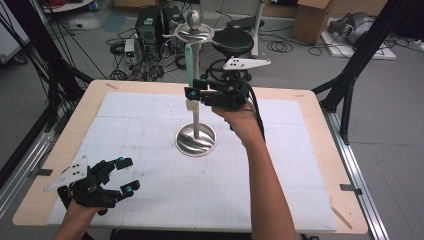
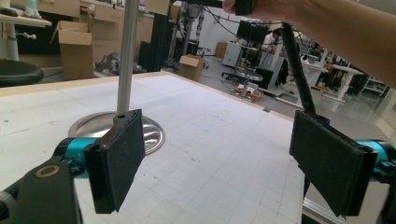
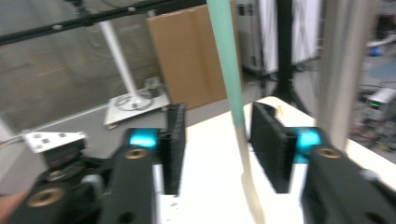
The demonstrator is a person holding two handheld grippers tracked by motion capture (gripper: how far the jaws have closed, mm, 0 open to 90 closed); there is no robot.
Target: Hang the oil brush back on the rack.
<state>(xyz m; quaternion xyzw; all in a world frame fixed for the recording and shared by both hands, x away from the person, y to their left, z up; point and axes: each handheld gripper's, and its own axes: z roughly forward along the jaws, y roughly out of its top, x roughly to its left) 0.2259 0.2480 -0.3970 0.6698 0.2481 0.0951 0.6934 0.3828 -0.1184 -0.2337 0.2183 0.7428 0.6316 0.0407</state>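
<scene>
The left gripper (image 1: 125, 175) rests near the front left corner of the bench (image 1: 310, 210), its fingers (image 2: 116, 158) spread wide with nothing between them. Farther back, the right gripper (image 1: 192, 93) is raised beside the metal stand (image 1: 195, 139) at mid-bench; its fingers (image 3: 173, 144) are released, standing either side of a pale green utensil (image 3: 229, 70) that hangs from the stand's top ring (image 1: 194, 34) close to the pole, its cream lower end dangling between the pads without touching them. The risk from here, as it appears: a sideways nudge while drawing the hand away could swing the utensil off its hook or rock the stand on its round base. No containers are on the bench
</scene>
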